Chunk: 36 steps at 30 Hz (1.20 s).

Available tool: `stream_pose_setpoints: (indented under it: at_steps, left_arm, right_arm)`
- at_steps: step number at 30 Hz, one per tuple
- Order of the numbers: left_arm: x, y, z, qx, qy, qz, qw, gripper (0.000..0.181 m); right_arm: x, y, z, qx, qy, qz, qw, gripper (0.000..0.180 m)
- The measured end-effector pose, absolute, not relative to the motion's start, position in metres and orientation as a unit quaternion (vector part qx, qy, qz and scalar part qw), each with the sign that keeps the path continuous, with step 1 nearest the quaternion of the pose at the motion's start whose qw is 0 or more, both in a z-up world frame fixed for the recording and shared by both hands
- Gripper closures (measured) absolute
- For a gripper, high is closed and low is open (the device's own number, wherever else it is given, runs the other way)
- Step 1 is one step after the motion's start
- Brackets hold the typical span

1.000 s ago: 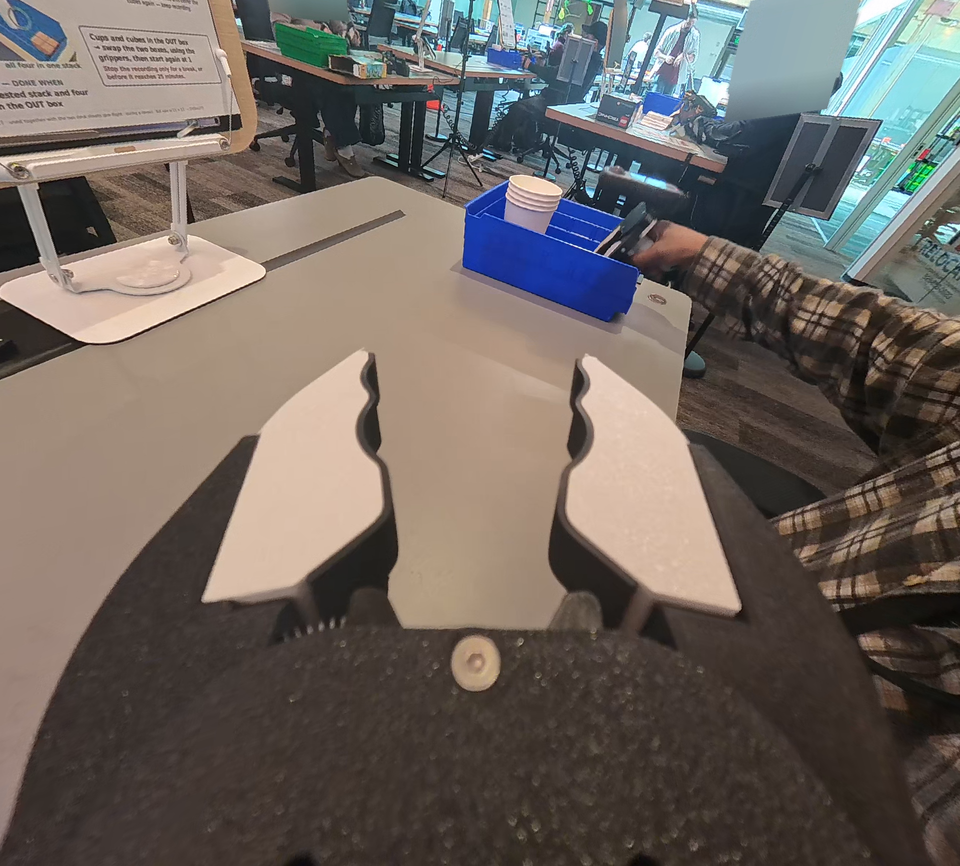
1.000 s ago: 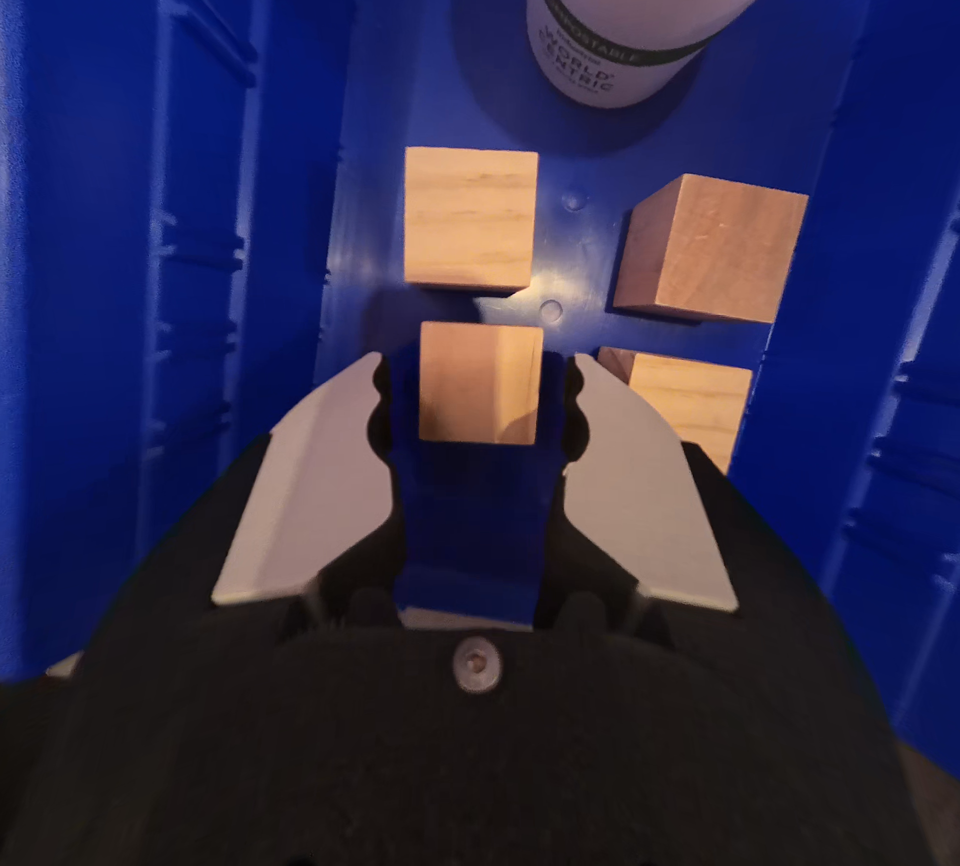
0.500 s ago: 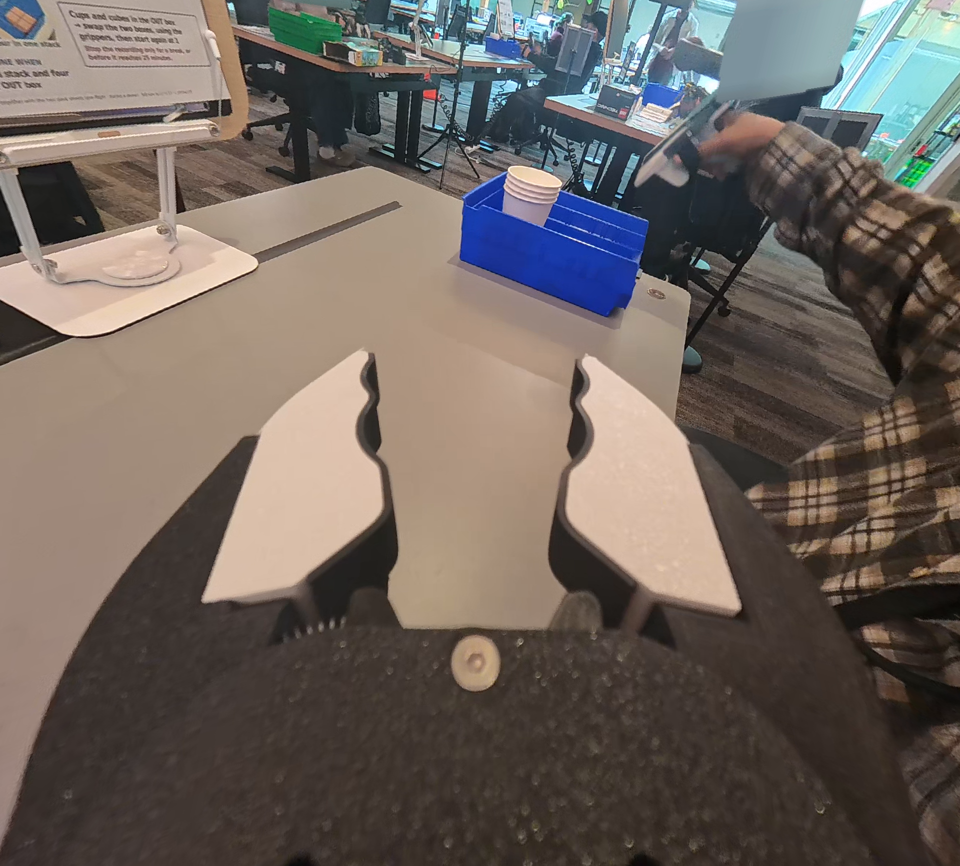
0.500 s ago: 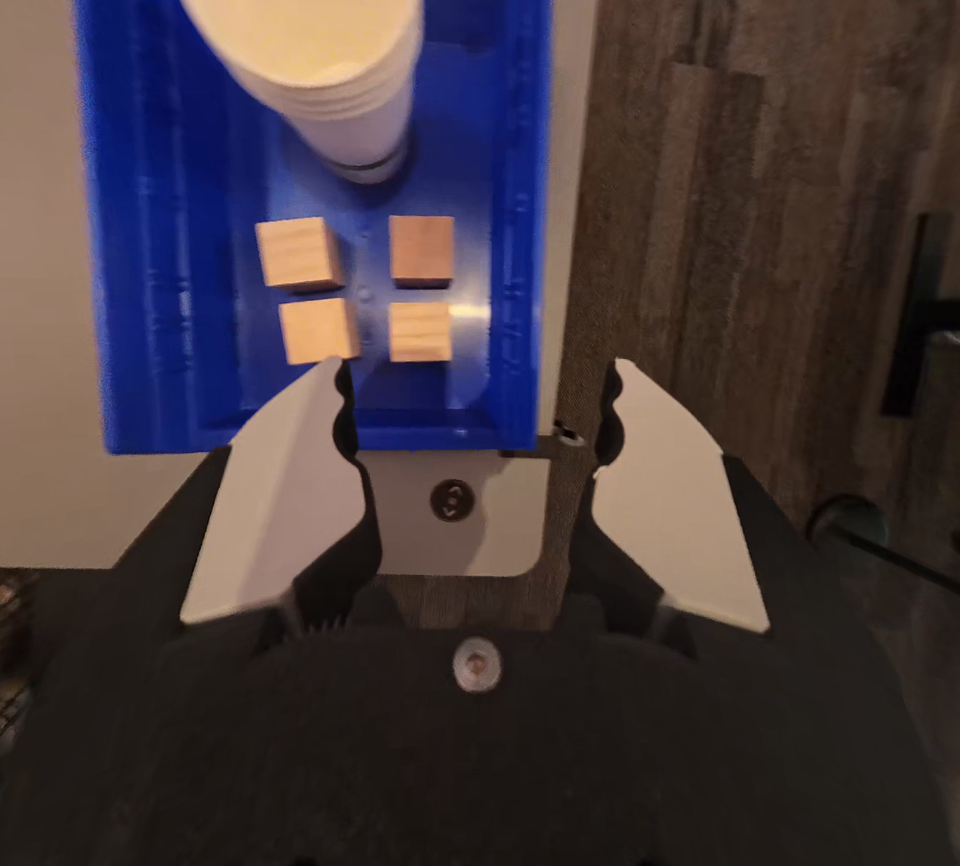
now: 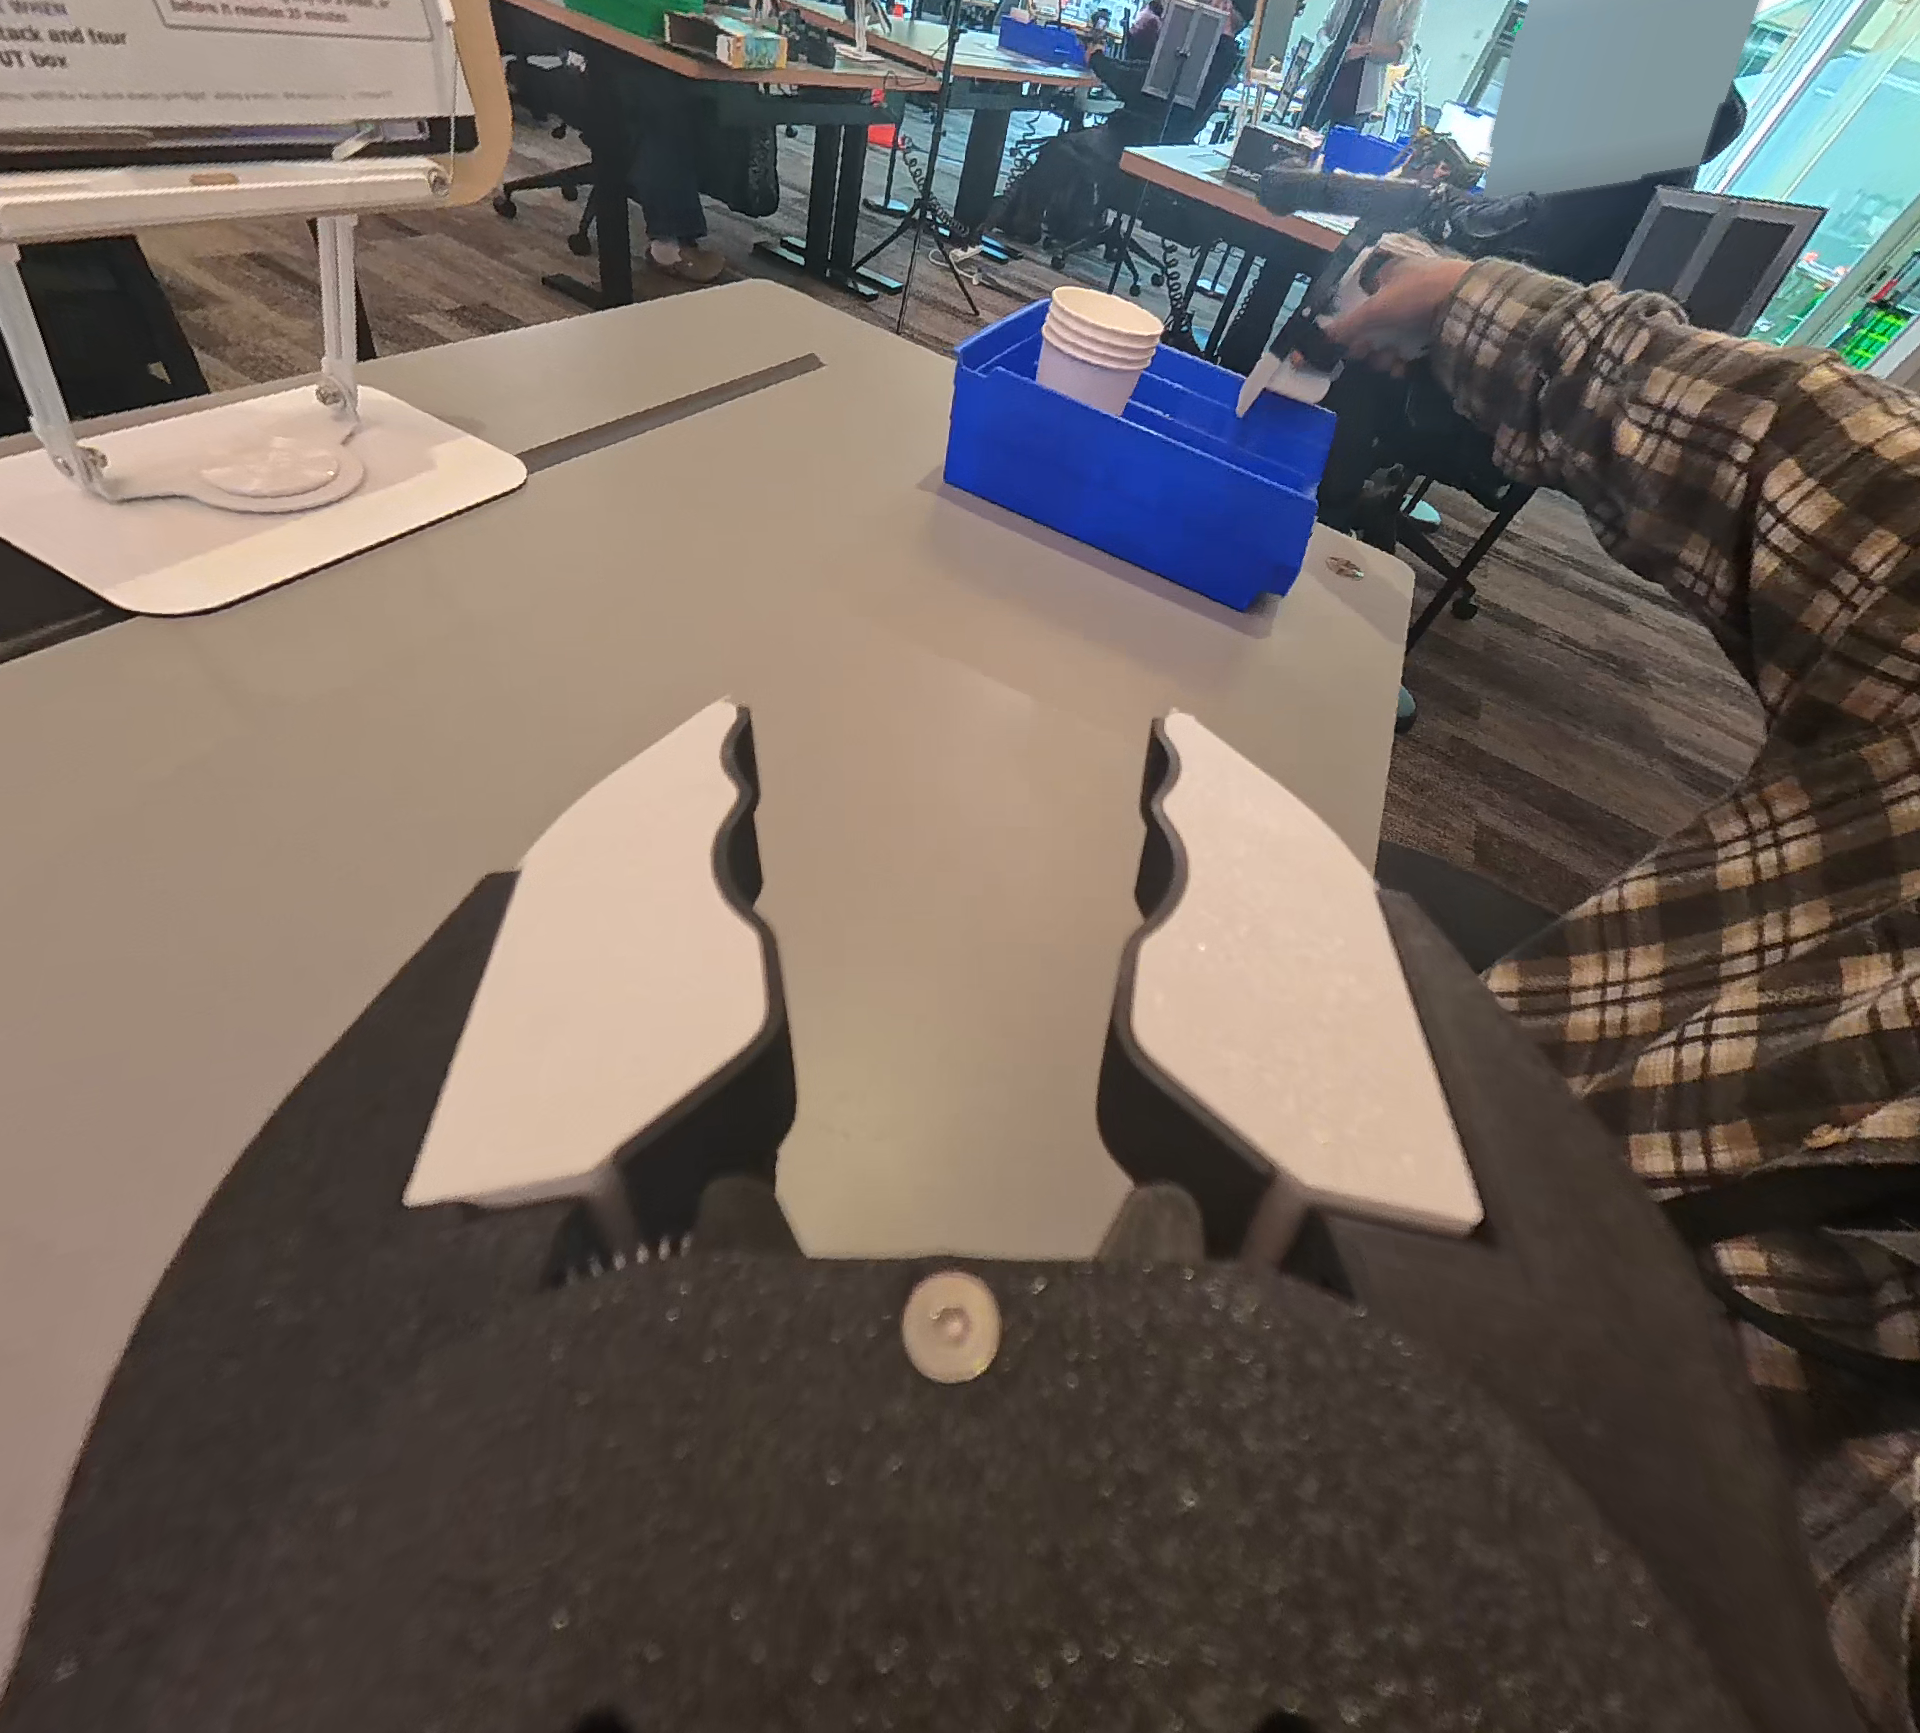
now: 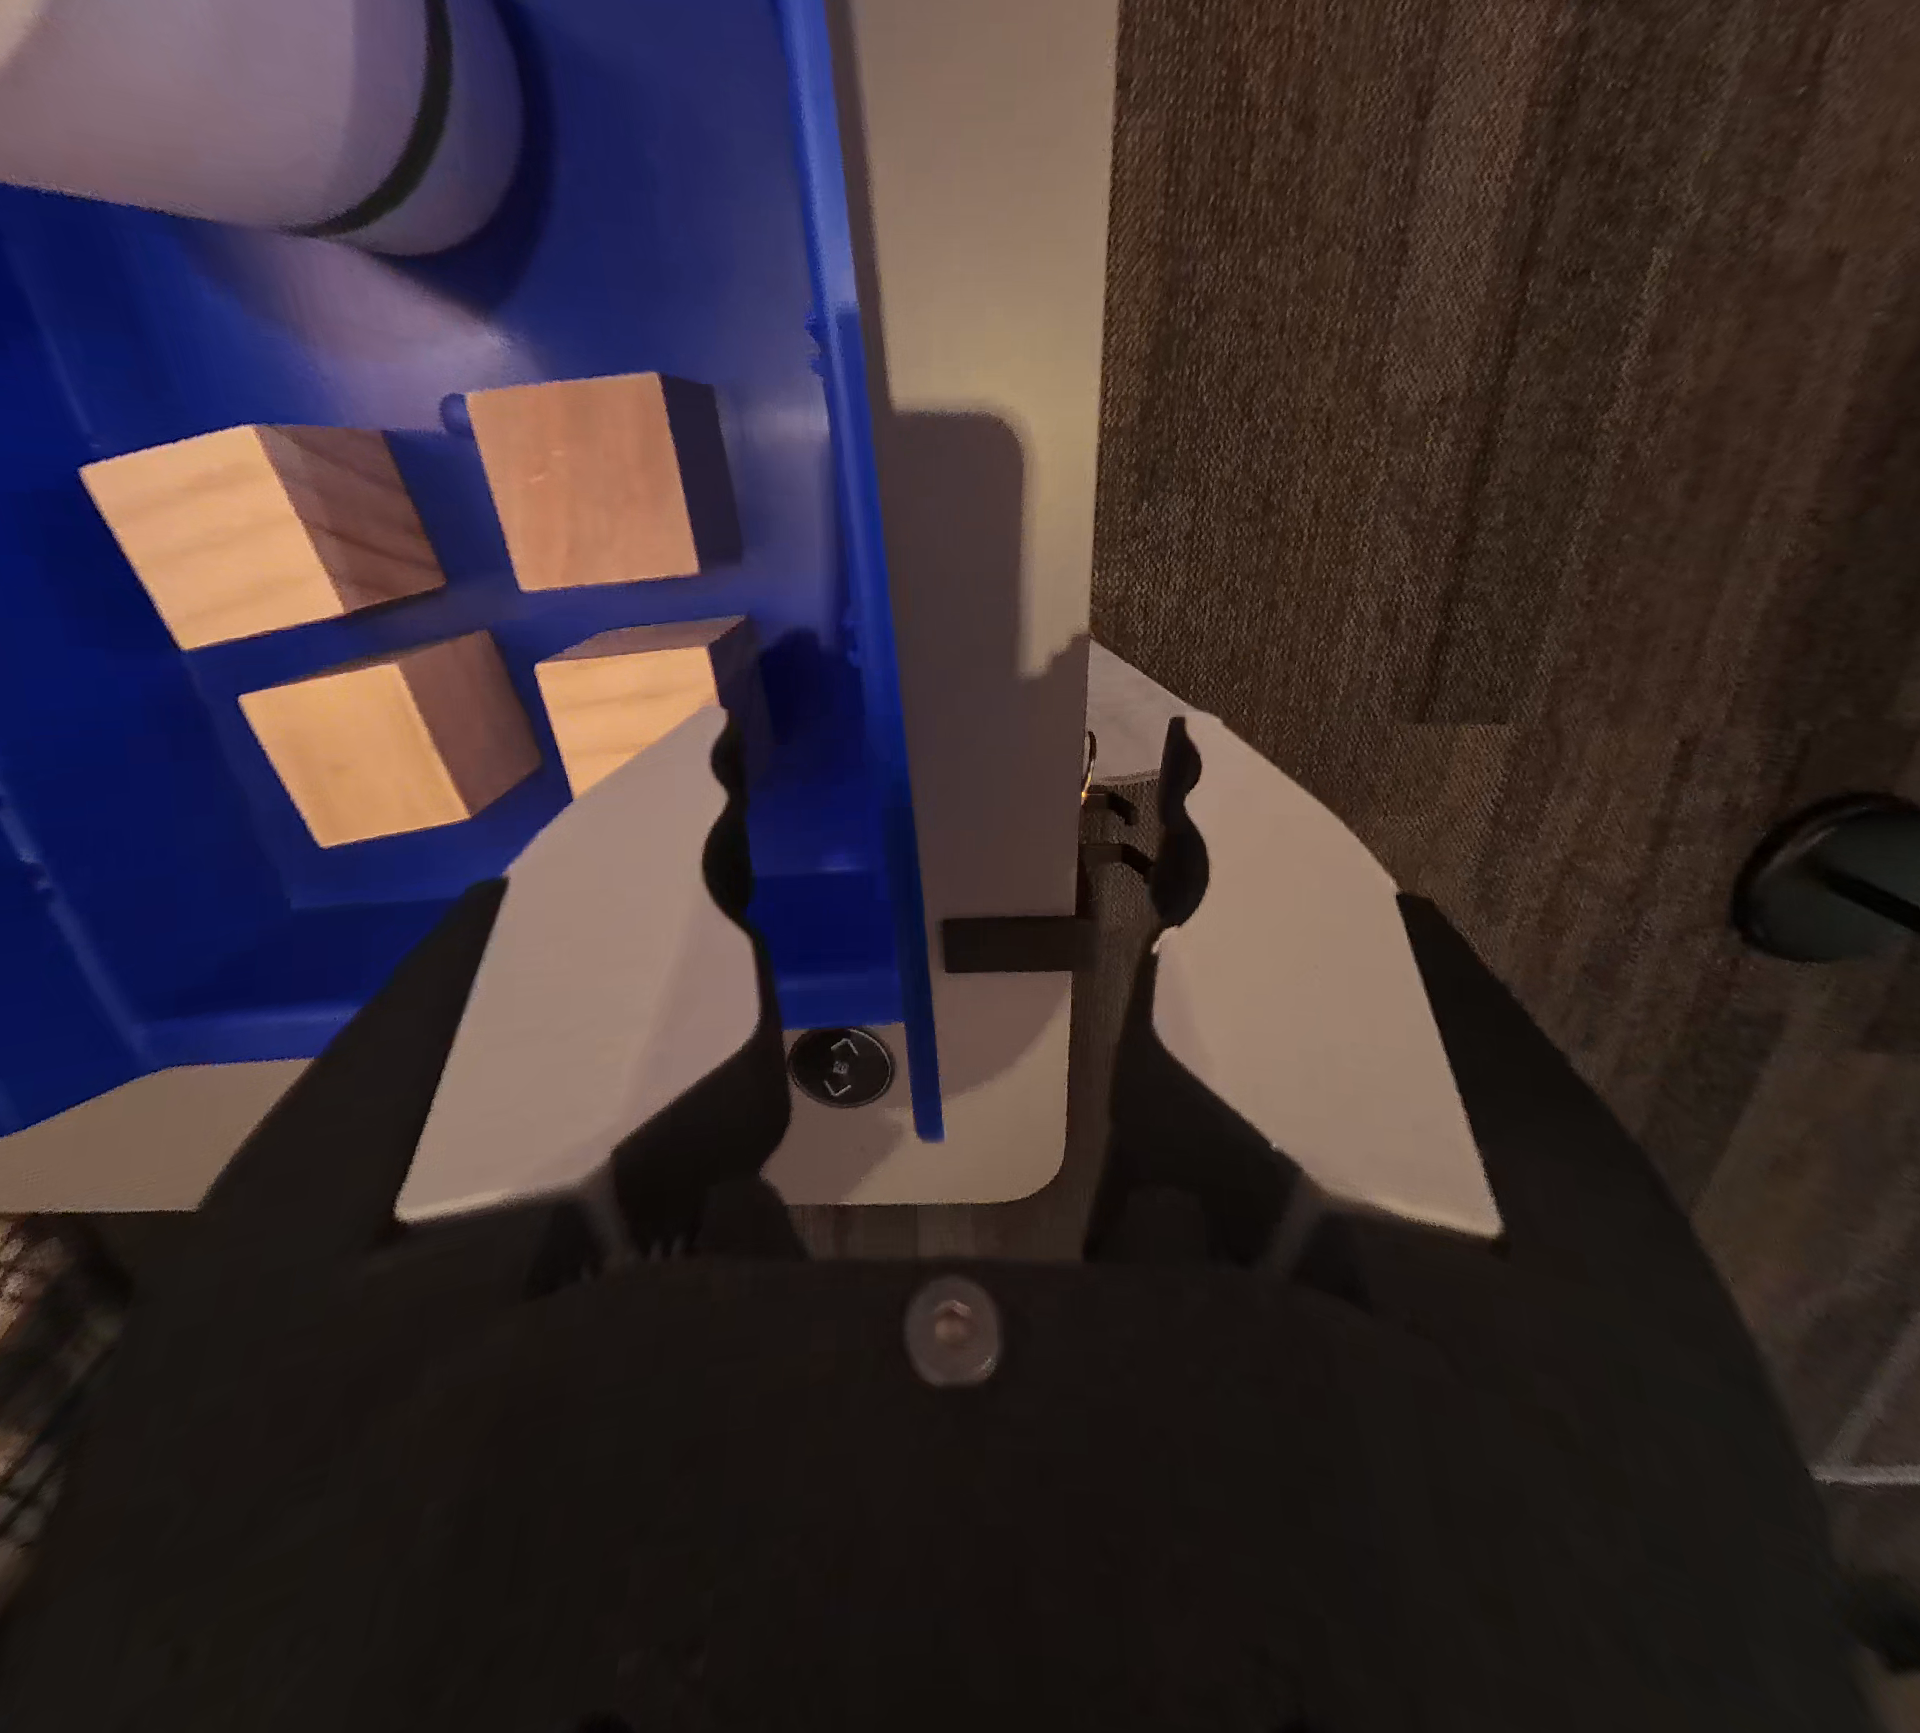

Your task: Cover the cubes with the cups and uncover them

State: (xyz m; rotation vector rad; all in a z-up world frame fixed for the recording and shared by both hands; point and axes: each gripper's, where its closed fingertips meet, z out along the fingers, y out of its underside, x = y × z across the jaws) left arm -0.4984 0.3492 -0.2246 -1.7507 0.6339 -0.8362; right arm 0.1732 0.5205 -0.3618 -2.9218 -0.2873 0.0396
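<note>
Both pairs of jaws stand wide apart and hold nothing. The left gripper (image 5: 945,873) hangs over bare grey table (image 5: 623,644), its white fingers (image 5: 613,977) touching nothing. The right gripper (image 6: 951,852) points down over the near corner of the blue bin (image 6: 821,249); the bin's right wall runs up between its jaws, and whether either finger touches it cannot be told.

Four wooden cubes (image 6: 582,483) lie on the bin floor in a loose two-by-two block, uncovered and apart from one another. Beyond them in the same bin stands a nested stack of white paper cups (image 5: 1096,348), mouths up, a dark band near the base. The bin sits at the table's far right corner, close to the edge, with wood-grain floor (image 6: 1455,333) beside it.

A plaid sleeve (image 5: 1662,457) reaches in from the right. At the table's left a white stand (image 5: 260,478) carries a printed sheet.
</note>
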Motion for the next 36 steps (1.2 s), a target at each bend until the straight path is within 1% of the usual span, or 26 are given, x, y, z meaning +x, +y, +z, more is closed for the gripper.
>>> stream_pose_setpoints:
  at_steps: [2, 3, 4, 5, 7, 8, 9, 19, 26, 36]
  left_arm:
    - [-0.498, 0.351, -0.227, -0.732, 0.264, -0.353, 0.519, 0.111]
    - [-0.498, 0.352, -0.228, -0.732, 0.263, -0.356, 0.517, 0.111]
    - [-0.498, 0.352, -0.228, -0.733, 0.263, -0.357, 0.516, 0.111]
    - [-0.498, 0.353, -0.229, -0.733, 0.262, -0.357, 0.516, 0.111]
    - [-0.500, 0.353, -0.228, -0.733, 0.260, -0.357, 0.517, 0.111]
    - [-0.501, 0.353, -0.227, -0.732, 0.259, -0.357, 0.519, 0.111]
    - [-0.502, 0.353, -0.226, -0.731, 0.258, -0.358, 0.521, 0.111]
    - [-0.499, 0.335, -0.209, -0.713, 0.273, -0.360, 0.536, 0.111]
    - [-0.501, 0.312, -0.186, -0.690, 0.283, -0.358, 0.562, 0.111]
    - [-0.509, 0.289, -0.165, -0.664, 0.290, -0.360, 0.587, 0.111]
  right_arm:
    - [0.171, 0.521, -0.372, -0.991, -0.099, 0.011, 0.085, 0.104]
    - [0.168, 0.521, -0.376, -0.992, -0.099, 0.015, 0.078, 0.109]
    - [0.164, 0.522, -0.380, -0.992, -0.096, 0.024, 0.072, 0.118]
    - [0.159, 0.522, -0.385, -0.993, -0.093, 0.037, 0.066, 0.131]
    - [0.146, 0.520, -0.393, -0.993, -0.083, 0.074, 0.044, 0.162]
    - [0.151, 0.521, -0.395, -0.995, -0.076, 0.055, 0.037, 0.172]
    - [0.152, 0.521, -0.395, -0.995, -0.083, 0.046, 0.035, 0.174]
    - [0.113, 0.516, -0.395, -0.987, -0.141, 0.046, 0.058, 0.174]
    - [0.052, 0.519, -0.395, -0.979, -0.144, 0.108, 0.091, 0.175]
    - [-0.033, 0.517, -0.394, -0.977, -0.163, 0.098, 0.095, 0.174]
